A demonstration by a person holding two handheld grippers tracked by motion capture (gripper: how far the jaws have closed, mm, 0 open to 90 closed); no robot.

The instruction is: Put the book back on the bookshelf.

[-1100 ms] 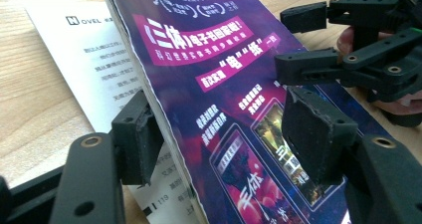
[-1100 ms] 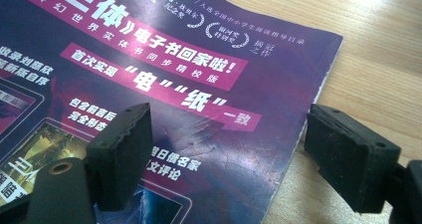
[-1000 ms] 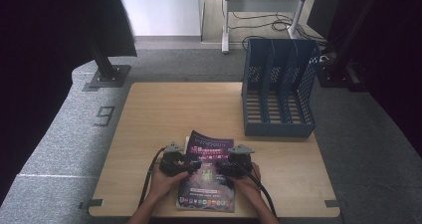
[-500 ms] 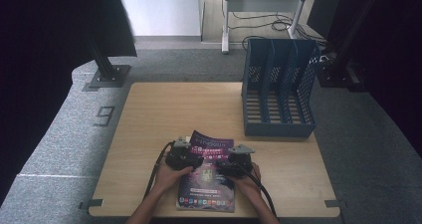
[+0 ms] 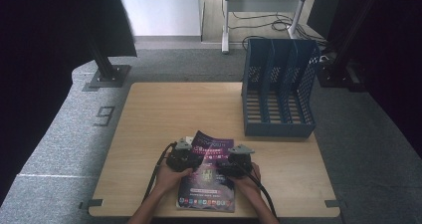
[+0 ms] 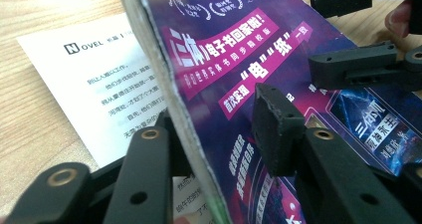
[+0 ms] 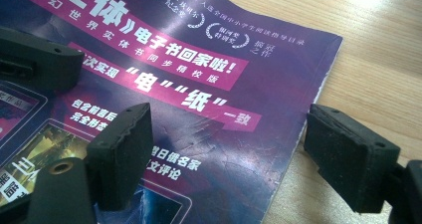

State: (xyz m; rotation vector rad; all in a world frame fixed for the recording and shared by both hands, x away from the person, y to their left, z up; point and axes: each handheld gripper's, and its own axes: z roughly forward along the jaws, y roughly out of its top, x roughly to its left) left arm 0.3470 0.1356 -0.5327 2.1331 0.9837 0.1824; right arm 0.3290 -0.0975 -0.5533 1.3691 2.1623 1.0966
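On the wooden table, the left gripper, jaws just closing, straddles the magazine edge unpinched, the right gripper gapes over its cover; next, pinch and lift toward the file rack.

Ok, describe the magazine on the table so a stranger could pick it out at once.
Start at the wooden table with the blue file rack at its far right. At the near edge, between the person's two hands, lies the magazine. Its glossy purple cover with pink banners and white print sets it apart from the white printed sheet beside it.
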